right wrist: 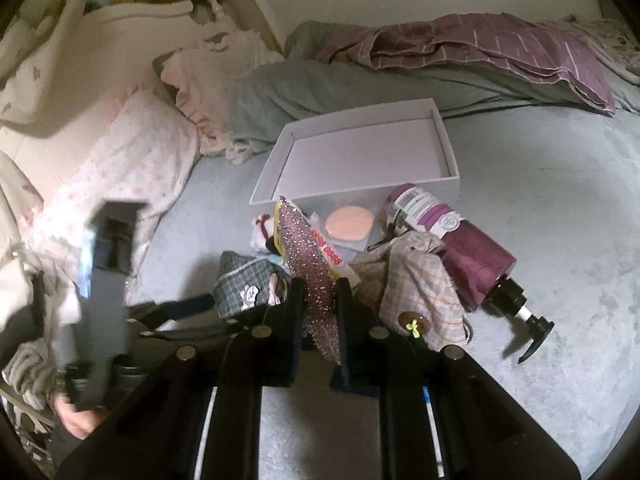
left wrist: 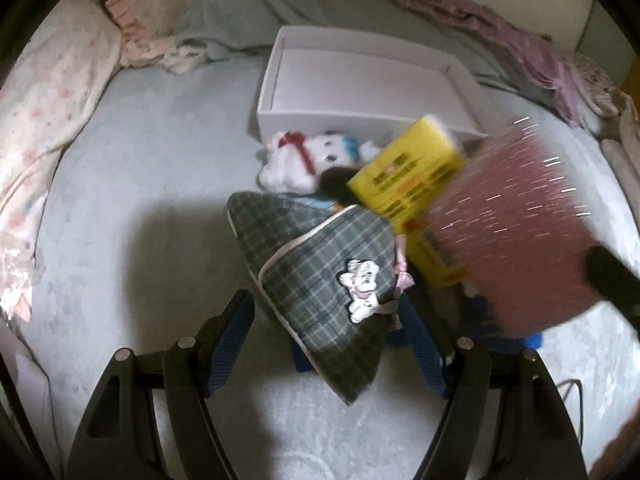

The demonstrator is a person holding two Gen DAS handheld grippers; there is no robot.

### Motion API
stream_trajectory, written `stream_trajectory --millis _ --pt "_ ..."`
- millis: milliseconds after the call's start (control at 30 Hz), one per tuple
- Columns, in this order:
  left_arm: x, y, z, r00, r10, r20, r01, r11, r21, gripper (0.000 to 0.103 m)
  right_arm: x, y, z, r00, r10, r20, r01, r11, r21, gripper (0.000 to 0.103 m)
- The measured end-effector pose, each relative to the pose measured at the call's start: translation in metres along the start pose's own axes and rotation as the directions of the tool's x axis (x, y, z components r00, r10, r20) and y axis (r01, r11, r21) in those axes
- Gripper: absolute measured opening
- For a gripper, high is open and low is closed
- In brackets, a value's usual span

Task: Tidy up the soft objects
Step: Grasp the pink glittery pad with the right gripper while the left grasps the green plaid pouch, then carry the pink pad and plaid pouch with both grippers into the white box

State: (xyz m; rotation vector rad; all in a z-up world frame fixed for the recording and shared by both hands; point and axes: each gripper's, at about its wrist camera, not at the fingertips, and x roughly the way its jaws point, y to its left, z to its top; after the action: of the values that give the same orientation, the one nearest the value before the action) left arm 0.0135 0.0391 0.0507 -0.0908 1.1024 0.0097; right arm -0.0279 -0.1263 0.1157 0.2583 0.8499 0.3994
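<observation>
My left gripper (left wrist: 324, 312) stands open over the bed. A grey plaid pouch (left wrist: 320, 272) with a cartoon patch lies between its fingers, and the pads do not press on it. My right gripper (right wrist: 320, 286) is shut on a pink glittery scrub cloth (right wrist: 308, 252), which shows as a blurred pink patch (left wrist: 512, 232) in the left wrist view. Behind the pouch lie a white plush toy (left wrist: 296, 160) with a red ribbon and a yellow sponge pack (left wrist: 412, 168). An open white box (left wrist: 360, 80) sits beyond them with nothing showing inside.
A purple pump bottle (right wrist: 460, 248), a peach round puff (right wrist: 350, 224) and a pastel plaid pouch (right wrist: 416, 284) lie near the white box (right wrist: 360, 152). Pillows (right wrist: 132, 160) line the left, and crumpled blankets (right wrist: 460, 48) run along the back. A hand (right wrist: 76, 420) shows at the lower left.
</observation>
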Motion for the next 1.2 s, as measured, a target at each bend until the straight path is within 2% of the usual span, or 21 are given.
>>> stream_trajectory --millis 33,67,100,167,333,500,633,733,833,933,1067,1133,1200 --pt "0.004 0.003 0.001 1.000 -0.014 -0.004 0.014 1.000 -0.021 0.068 -0.003 -0.001 0.001 1.000 0.005 0.010 -0.005 1.000 0.005 0.017" --pt "0.006 0.003 0.001 1.000 -0.028 -0.007 0.028 0.999 -0.035 0.051 -0.005 -0.001 0.001 1.000 0.010 0.016 -0.010 1.000 0.009 0.017" --pt "0.009 0.006 0.002 0.999 -0.050 -0.019 0.049 0.997 -0.054 0.041 -0.006 -0.002 0.002 1.000 0.019 0.019 -0.019 1.000 0.013 0.017" --pt "0.011 0.009 0.002 0.997 -0.079 -0.019 0.077 0.994 -0.084 0.031 -0.006 -0.001 0.001 1.000 0.021 0.015 -0.021 1.000 0.008 0.017" --pt "0.002 0.022 -0.001 0.996 -0.090 -0.001 0.089 0.987 -0.134 0.027 -0.006 -0.005 0.001 1.000 0.009 0.011 -0.009 1.000 0.004 0.017" --pt "-0.032 0.037 -0.007 0.995 -0.081 0.058 0.090 0.979 -0.183 0.027 -0.017 -0.012 0.002 0.998 0.029 0.058 -0.031 0.999 0.035 0.017" --pt "-0.059 0.036 0.002 0.987 -0.083 0.140 0.095 0.992 -0.082 0.027 -0.020 -0.020 -0.001 0.996 0.046 0.080 -0.050 0.997 0.052 0.017" --pt "-0.063 0.030 0.014 0.986 -0.078 0.150 0.078 0.997 0.008 0.027 -0.024 -0.029 0.003 0.995 0.044 0.092 -0.049 0.997 0.063 0.017" --pt "-0.059 0.023 0.033 0.984 -0.097 0.148 0.080 0.990 0.113 0.027 -0.029 -0.040 0.015 0.993 0.025 0.111 -0.036 0.995 0.093 0.017" --pt "-0.056 0.014 0.059 0.985 -0.084 0.150 0.052 0.976 0.210 0.027 -0.031 -0.055 0.032 0.987 0.064 0.146 -0.084 0.986 0.141 0.017" --pt "-0.052 0.000 0.090 0.982 -0.077 0.170 0.023 0.955 0.297 0.027 -0.024 -0.068 0.051 0.984 0.021 0.175 -0.053 0.982 0.180 0.017" --pt "-0.046 -0.012 0.105 0.977 -0.027 0.212 -0.055 0.927 0.372 0.027 -0.017 -0.076 0.057 0.981 0.021 0.194 -0.064 0.974 0.216 0.017" --pt "-0.035 -0.021 0.116 0.977 -0.003 0.214 -0.092 0.899 0.428 0.027 -0.009 -0.085 0.063 0.978 0.018 0.210 -0.073 0.963 0.258 0.017"
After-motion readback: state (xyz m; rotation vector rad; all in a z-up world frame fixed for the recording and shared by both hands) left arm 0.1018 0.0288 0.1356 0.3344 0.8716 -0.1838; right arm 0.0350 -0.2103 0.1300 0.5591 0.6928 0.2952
